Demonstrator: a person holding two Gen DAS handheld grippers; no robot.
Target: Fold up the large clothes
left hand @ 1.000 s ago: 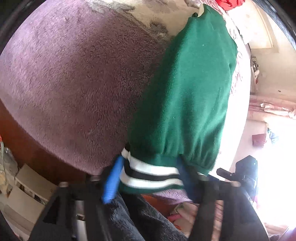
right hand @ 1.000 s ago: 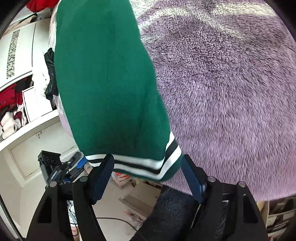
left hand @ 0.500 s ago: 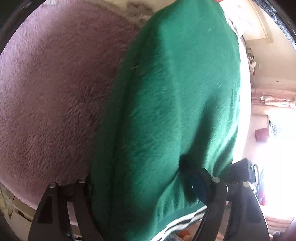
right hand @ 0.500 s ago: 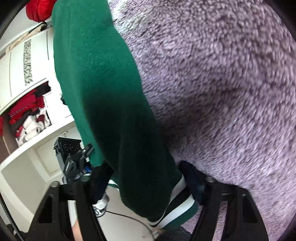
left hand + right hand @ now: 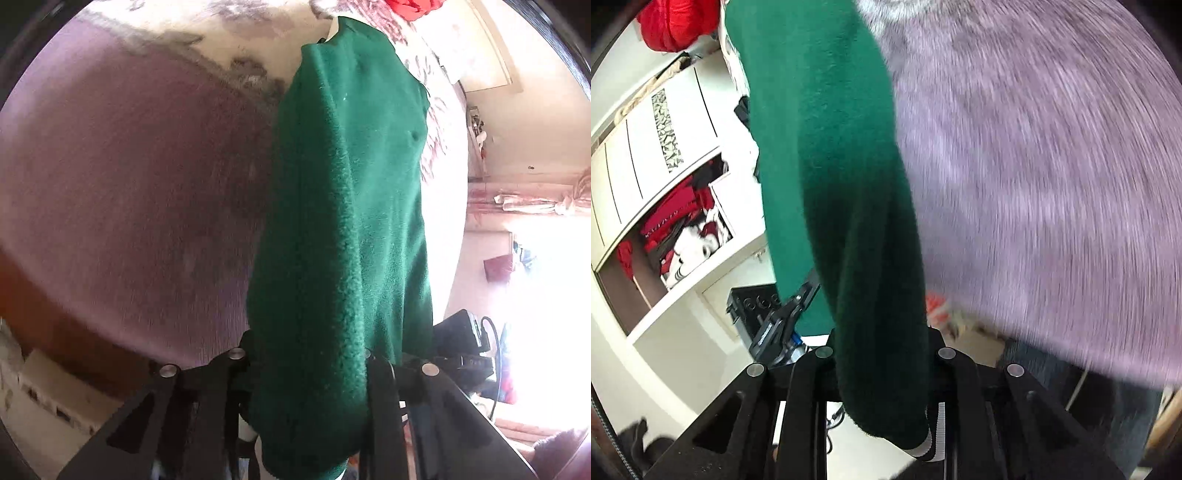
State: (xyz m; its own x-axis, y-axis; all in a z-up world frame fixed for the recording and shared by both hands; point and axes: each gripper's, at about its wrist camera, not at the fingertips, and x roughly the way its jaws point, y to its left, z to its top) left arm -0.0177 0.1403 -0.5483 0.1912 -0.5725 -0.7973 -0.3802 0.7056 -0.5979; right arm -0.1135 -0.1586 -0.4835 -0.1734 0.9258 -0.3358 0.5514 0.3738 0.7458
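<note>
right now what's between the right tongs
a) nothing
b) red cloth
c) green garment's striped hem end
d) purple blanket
c: in the right wrist view the green garment runs down between the closing right tongs, its white-striped hem just below them; the purple blanket lies off to the side.

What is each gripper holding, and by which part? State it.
Both hold the green fleece garment near its striped hem end; the left gripper and right gripper each have cloth bunched between closing jaws.
</note>
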